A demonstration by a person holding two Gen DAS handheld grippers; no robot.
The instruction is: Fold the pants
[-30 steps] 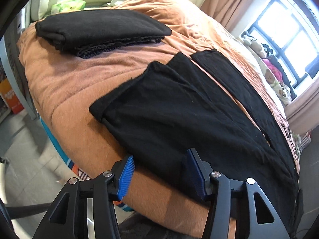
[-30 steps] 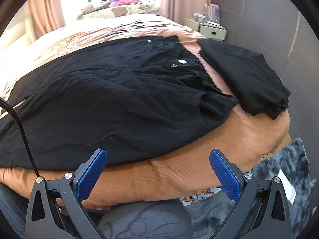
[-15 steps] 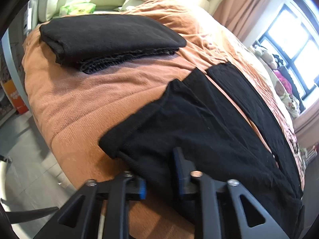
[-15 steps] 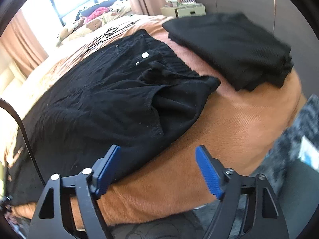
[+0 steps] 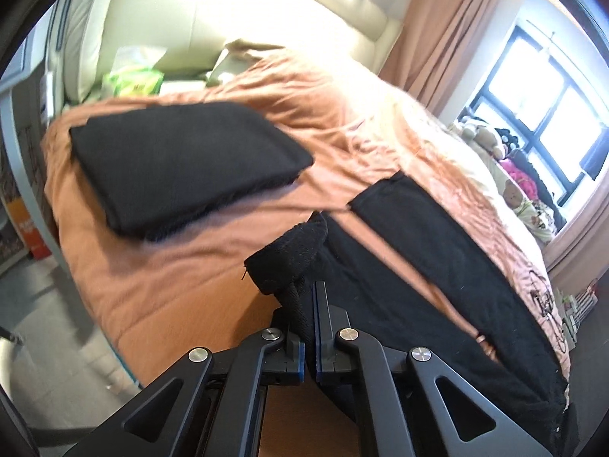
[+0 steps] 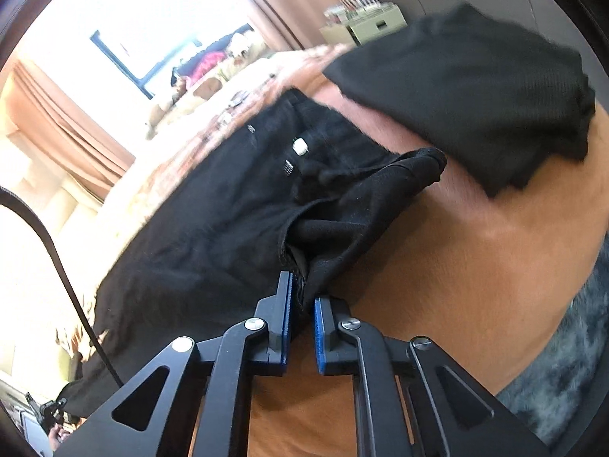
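Since the earlier frames, both grippers have closed from wide open onto the black pants (image 5: 437, 266), and the cuff now rises off the bedspread. Left gripper (image 5: 309, 304): jaws have just been closing and now pinch the hem of the near trouser leg, the cuff bunched and lifted above its fingertips. Right gripper (image 6: 300, 301): jaws have just been closing and now clamp a fold of cloth at the waistband corner. The pants lie spread along the orange bedspread (image 5: 182, 278), legs side by side. Separate folded black garments (image 5: 182, 160) rest near the leg ends, apart from the pants.
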